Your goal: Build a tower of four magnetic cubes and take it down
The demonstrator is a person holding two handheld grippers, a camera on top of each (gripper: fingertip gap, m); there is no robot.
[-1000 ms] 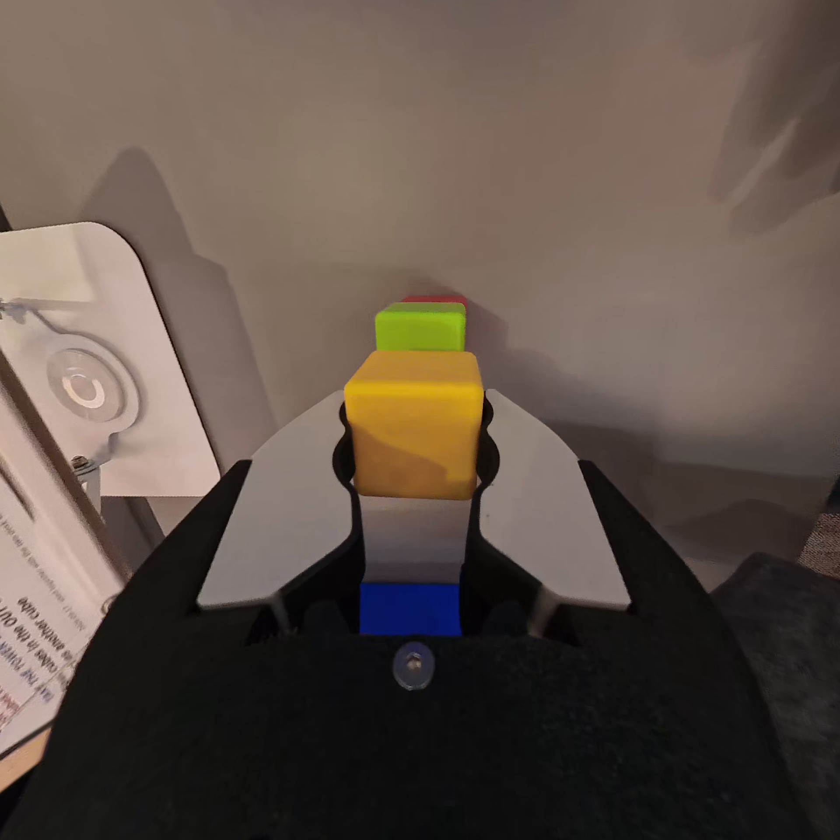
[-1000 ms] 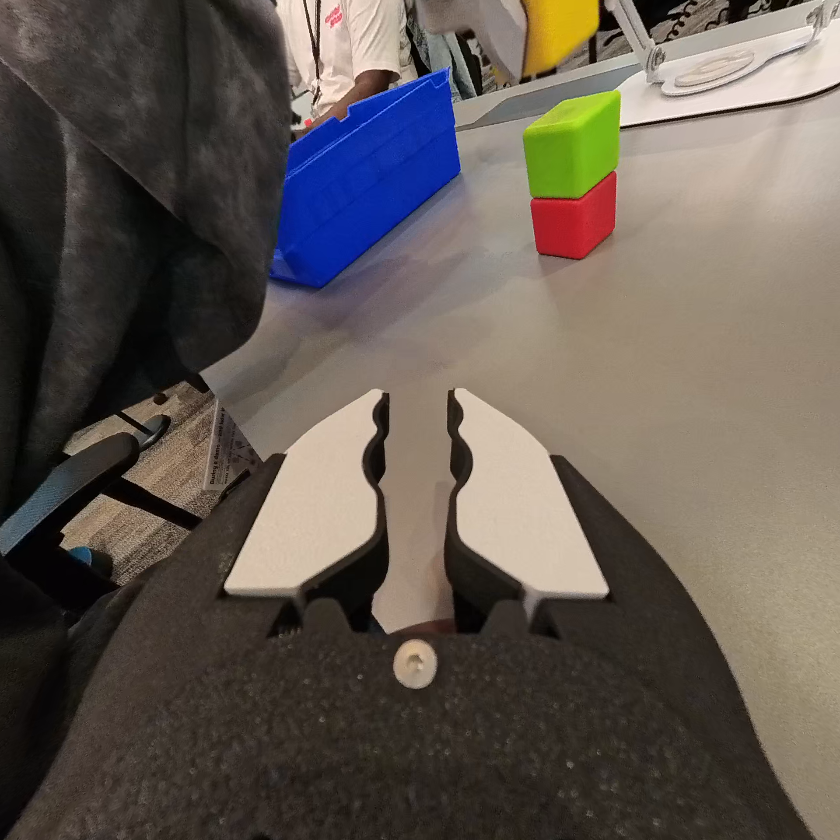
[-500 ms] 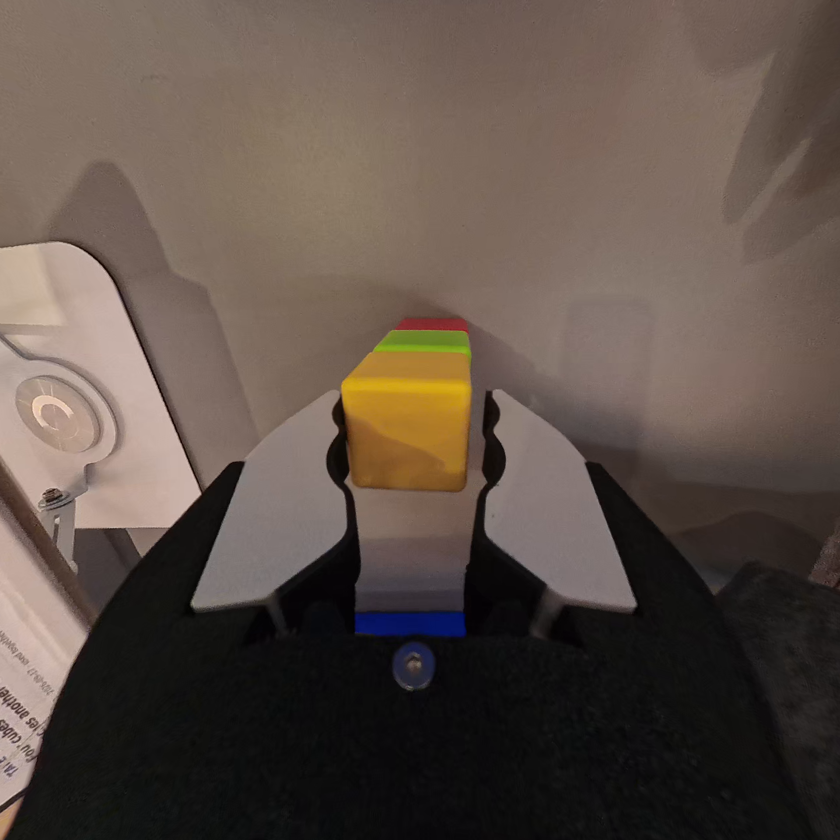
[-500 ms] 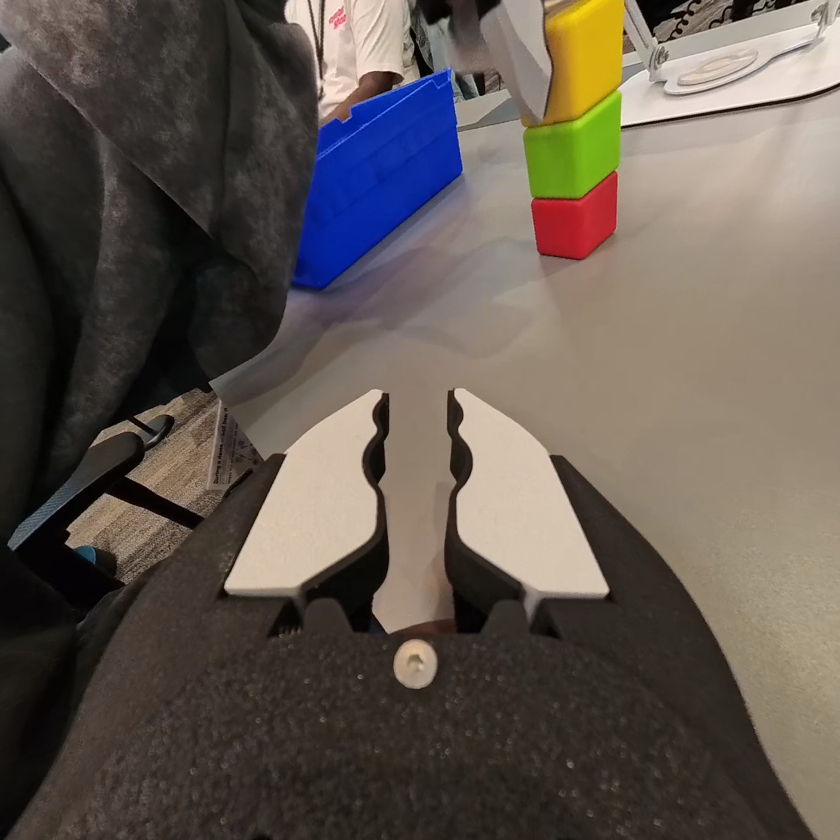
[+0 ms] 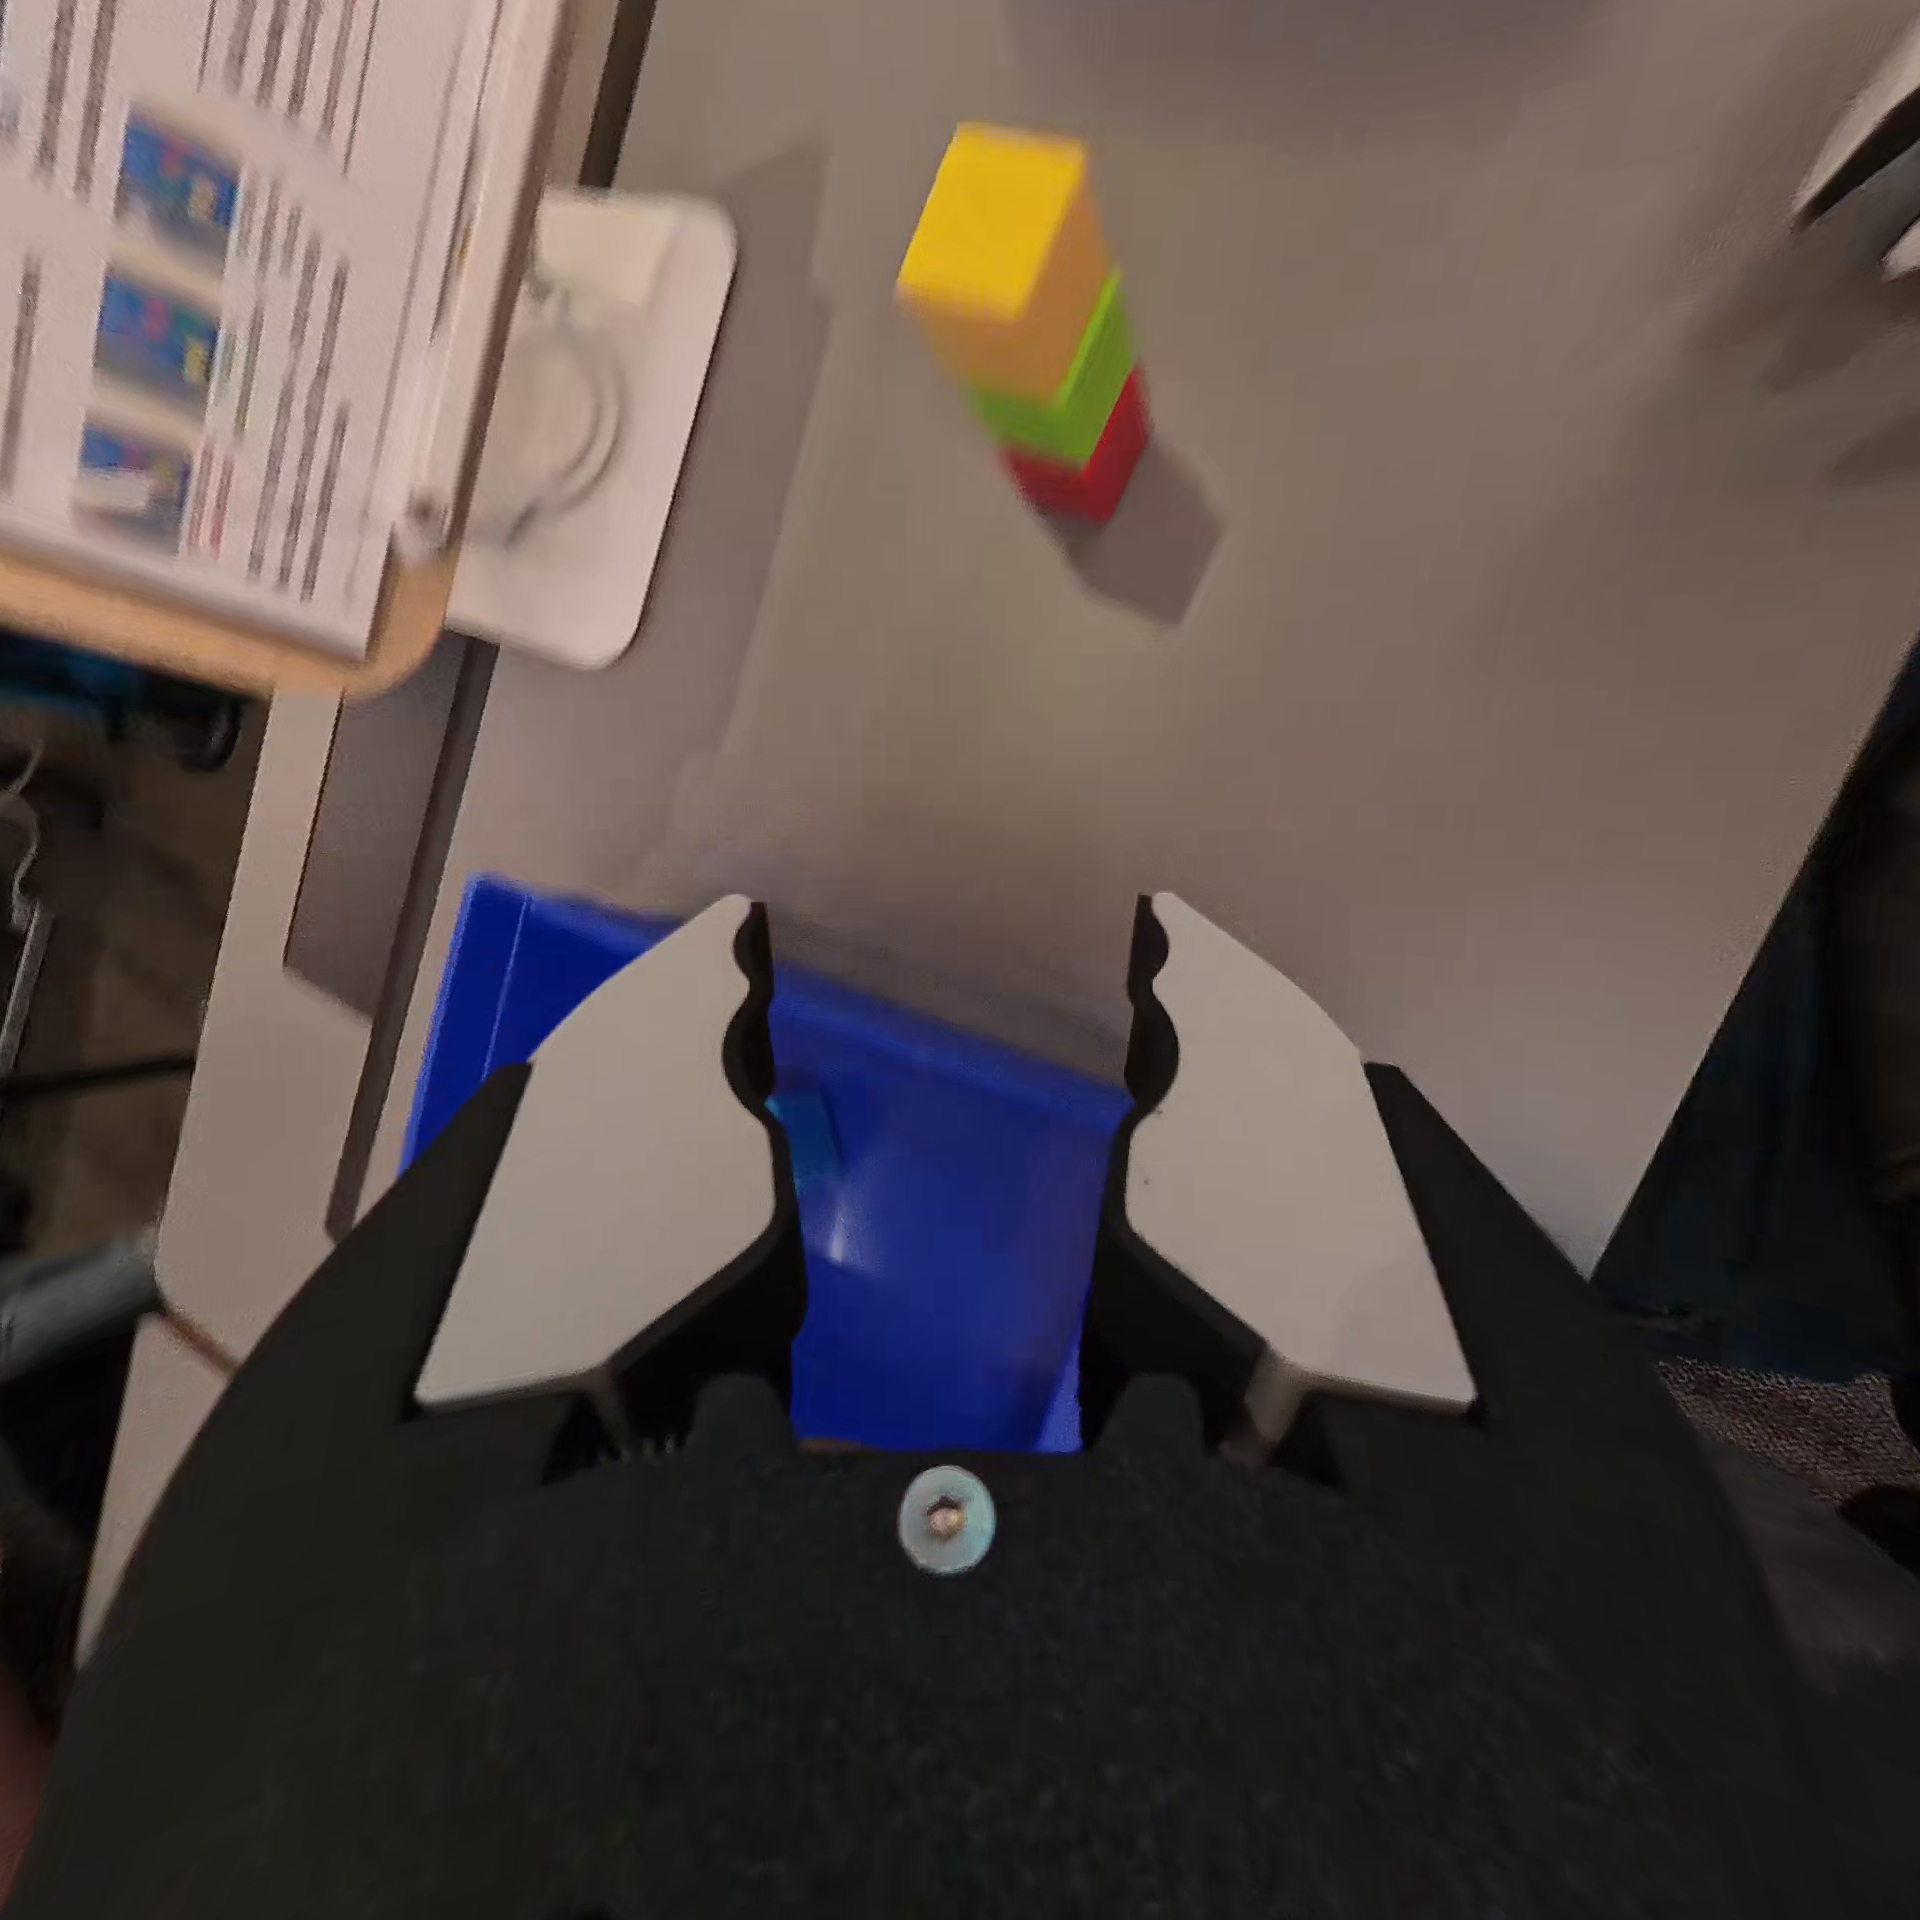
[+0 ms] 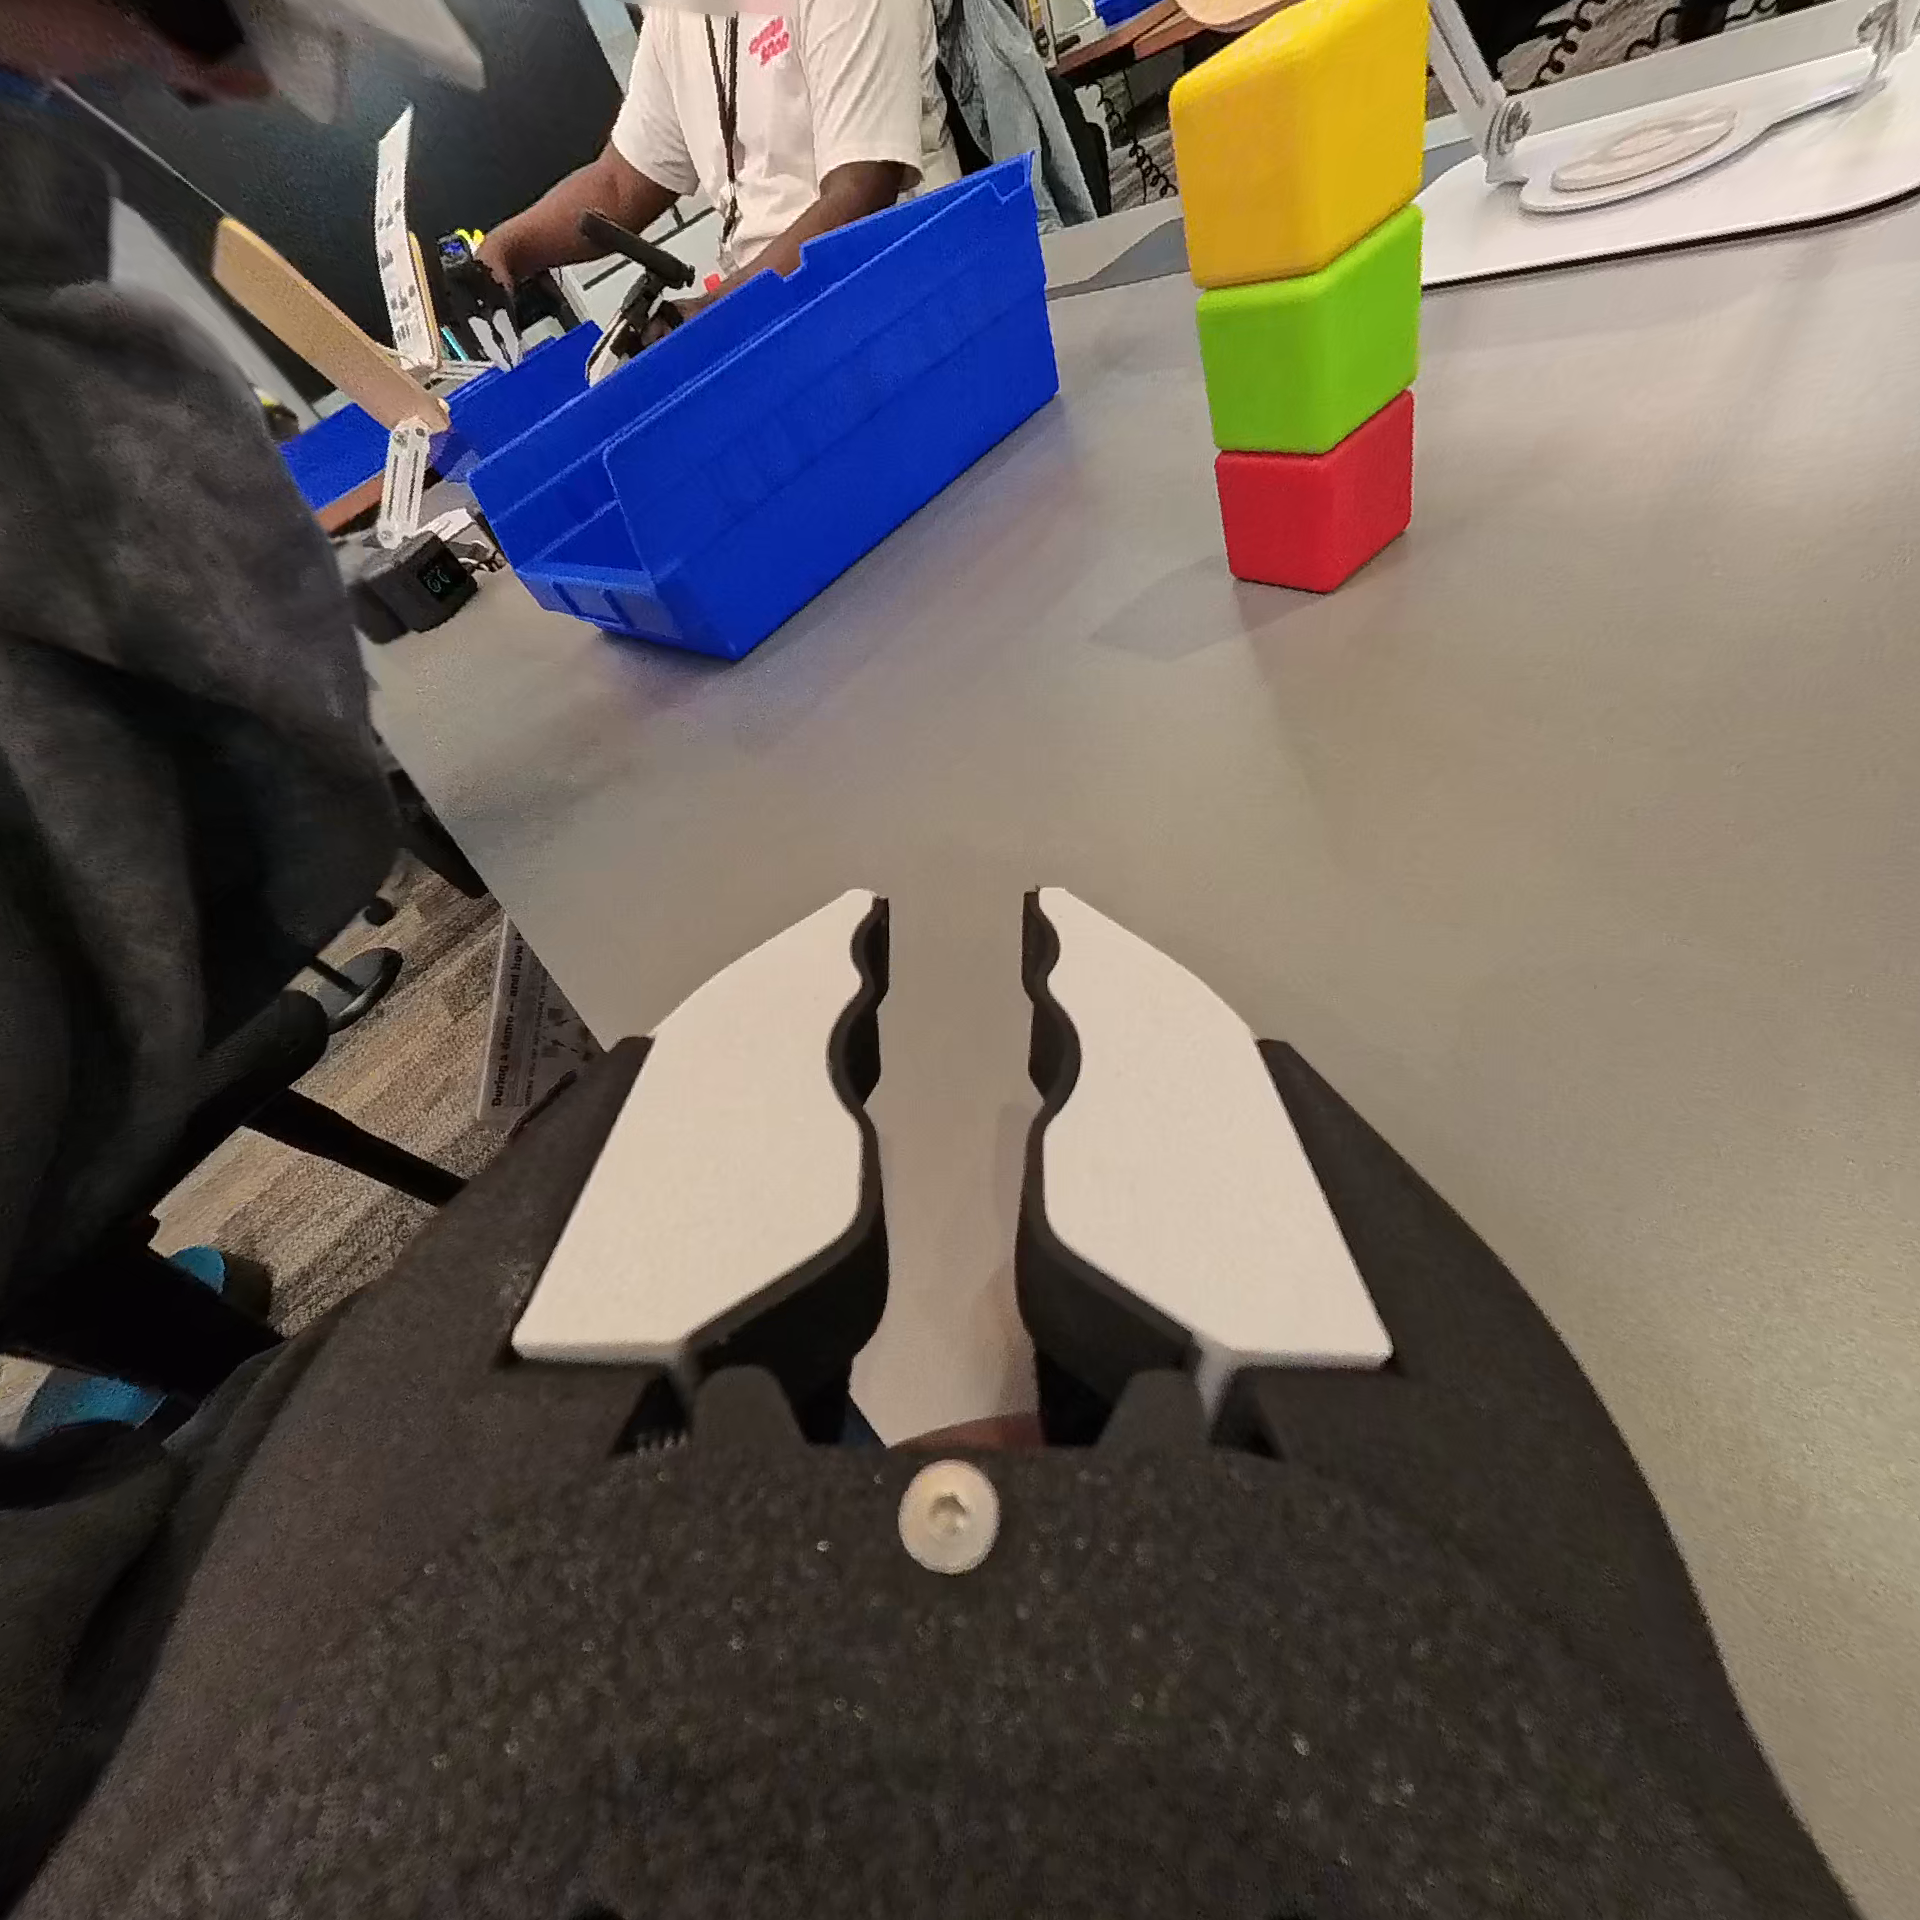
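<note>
We see three cubes stacked on the grey bench (image 6: pixel 1351 831), in the upper right of the right wrist view: red cube (image 6: pixel 1314 506) at the bottom, green cube (image 6: pixel 1307 338) on it, yellow cube (image 6: pixel 1299 140) on top. In the blurred left wrist view the same stack sits in the upper middle, yellow (image 5: pixel 1003 234) over green (image 5: pixel 1081 384) over red (image 5: pixel 1091 462).

The left hand-held gripper (image 5: pixel 945 935) is released, its jaws spread wide and empty, above a blue bin (image 5: pixel 935 1226) at lower centre. Something light blue (image 5: pixel 805 1127) lies in the bin; we cannot tell what.

The right hand-held gripper (image 6: pixel 956 920) holds nothing, a narrow gap between its fingers, well apart from the stack. The bin (image 6: pixel 790 416) stands left of the stack.
</note>
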